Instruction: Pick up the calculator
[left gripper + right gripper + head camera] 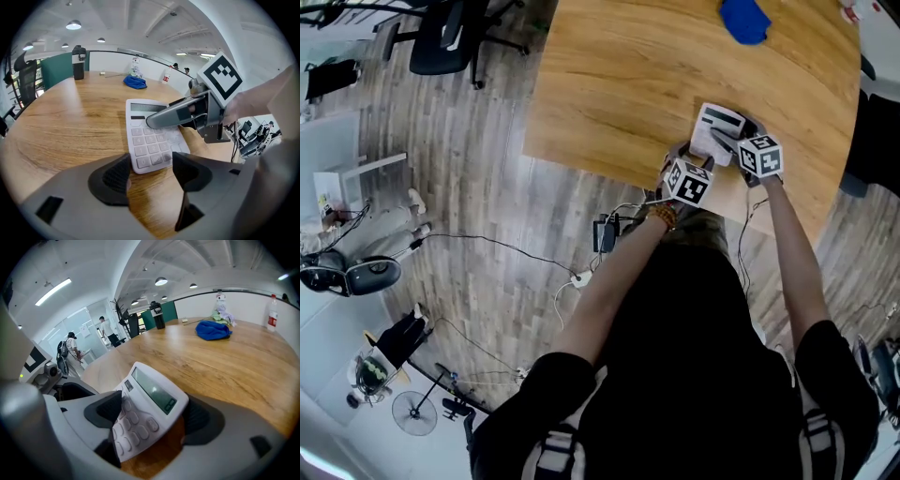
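The white rectangular desk calculator [715, 131] lies close to the near right edge of the light wooden worktop [619, 84]. Its long axis runs near to far, with the display at the far end. The right hand-held gripper [152, 412] is the nearer one. It reaches in from the right with its jaws spread wide across the calculator's width, one pad over the key side and the other at the display-end corner. The body sits skewed between them, so I judge it straddled but not yet clamped. The left hand-held gripper [150, 177] sits just short of the calculator's near end, jaws released and holding nothing.
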